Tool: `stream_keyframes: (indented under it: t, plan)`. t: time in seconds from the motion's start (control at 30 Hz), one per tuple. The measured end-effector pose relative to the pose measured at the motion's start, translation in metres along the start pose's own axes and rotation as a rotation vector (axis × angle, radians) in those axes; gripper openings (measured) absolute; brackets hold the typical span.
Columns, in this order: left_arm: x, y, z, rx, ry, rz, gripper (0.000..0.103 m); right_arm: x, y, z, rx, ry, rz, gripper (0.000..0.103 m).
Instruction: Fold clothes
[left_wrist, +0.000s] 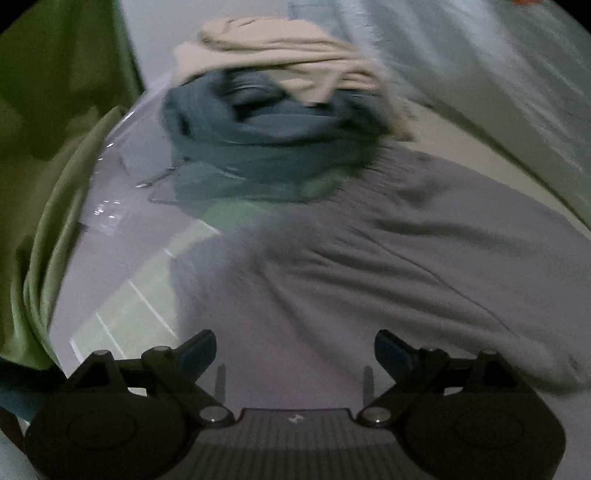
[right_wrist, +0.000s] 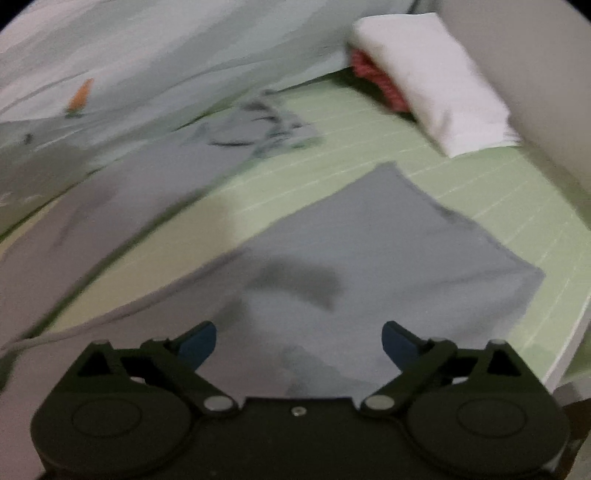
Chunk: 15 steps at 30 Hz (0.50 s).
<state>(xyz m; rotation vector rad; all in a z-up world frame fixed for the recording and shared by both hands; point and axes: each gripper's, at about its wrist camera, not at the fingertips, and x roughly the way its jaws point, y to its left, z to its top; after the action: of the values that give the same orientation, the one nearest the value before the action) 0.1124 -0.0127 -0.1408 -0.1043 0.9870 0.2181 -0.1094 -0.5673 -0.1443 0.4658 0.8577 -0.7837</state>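
Note:
A grey garment (left_wrist: 388, 258) lies spread on the green striped bed sheet (right_wrist: 461, 177). In the right wrist view one grey part (right_wrist: 369, 266) lies flat ahead and another grey part (right_wrist: 122, 192) runs up to the left. My left gripper (left_wrist: 295, 350) is open and empty, low over the garment's near edge. My right gripper (right_wrist: 299, 343) is open and empty, just above the flat grey part. A heap of a dark teal garment (left_wrist: 266, 136) and a beige garment (left_wrist: 280, 51) sits beyond the grey garment in the left wrist view.
A pale quilt (right_wrist: 166, 55) with an orange mark lies bunched along the far side. A white pillow (right_wrist: 432, 81) over something red (right_wrist: 373, 74) leans by the wall at the right. A green curtain (left_wrist: 48, 147) hangs at the left. The bed's edge (right_wrist: 569, 343) is at the right.

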Motion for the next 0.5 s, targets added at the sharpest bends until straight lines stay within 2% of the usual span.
stream_keyframes:
  t: [0.2,0.27,0.4,0.5]
  plan:
    - [-0.051,-0.070,-0.050,0.132,-0.035,-0.093,0.093,0.033,-0.091,0.011,-0.019,-0.030,-0.108,0.098]
    - [-0.063,-0.093,-0.067,0.170,-0.040,-0.108,0.093,0.042,-0.114,0.017,-0.042,-0.037,-0.104,0.098]
    - [-0.081,-0.129,-0.099,0.185,-0.003,-0.135,0.093,0.060,-0.146,0.026,-0.083,-0.021,-0.104,0.096]
    - [-0.095,-0.154,-0.119,0.222,0.006,-0.147,0.093,0.067,-0.164,0.028,-0.063,-0.005,-0.093,0.083]
